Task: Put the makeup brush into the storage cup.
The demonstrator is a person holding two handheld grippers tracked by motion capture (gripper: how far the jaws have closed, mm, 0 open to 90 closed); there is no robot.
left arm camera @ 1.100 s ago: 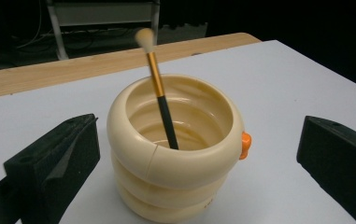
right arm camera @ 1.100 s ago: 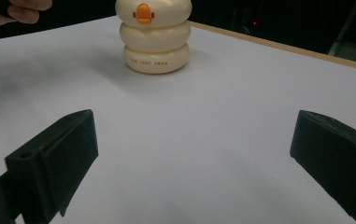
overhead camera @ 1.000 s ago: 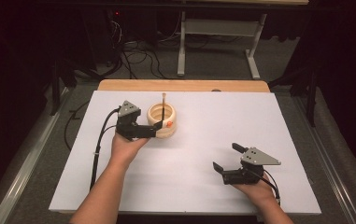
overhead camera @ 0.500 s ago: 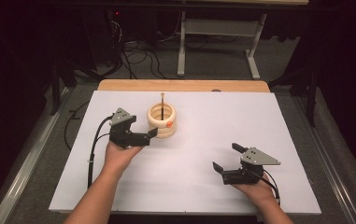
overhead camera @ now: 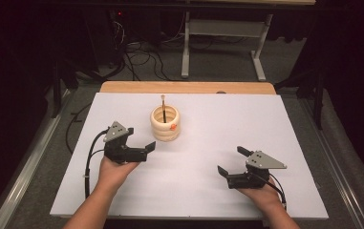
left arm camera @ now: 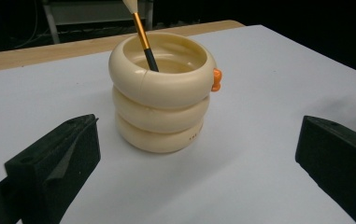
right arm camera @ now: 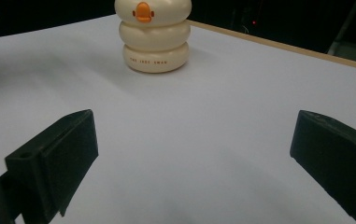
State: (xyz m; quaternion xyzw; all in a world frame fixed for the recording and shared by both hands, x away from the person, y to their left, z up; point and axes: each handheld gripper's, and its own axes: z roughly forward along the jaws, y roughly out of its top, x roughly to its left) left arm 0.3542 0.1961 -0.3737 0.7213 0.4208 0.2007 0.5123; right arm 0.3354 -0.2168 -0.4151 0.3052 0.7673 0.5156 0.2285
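A cream holder (overhead camera: 166, 125) made of three stacked rings, with a small orange beak, stands upright on the white table (overhead camera: 227, 119). A thin brush (overhead camera: 163, 107) with a dark and orange handle stands in it. In the high view my left gripper (overhead camera: 141, 137) is open a short way to the holder's near left, apart from it and pointed toward it. The left gripper view looks between the open jaws (left arm camera: 198, 135) at the holder (left arm camera: 161, 100) and brush (left arm camera: 143, 35). My right gripper (overhead camera: 230, 160) is open at the near right, empty. The right gripper view (right arm camera: 194, 116) shows the holder (right arm camera: 156, 37) farther off.
A wooden strip (overhead camera: 184, 87) runs along the table's far edge. Beyond it are metal table legs (overhead camera: 185, 52) and cables on a dark floor. A metal rail (overhead camera: 31, 157) borders the left side. White surface lies between the two grippers.
My left gripper has drawn back from the holder, toward me and to the left, with its jaws open. The holder, brush and right gripper have not moved.
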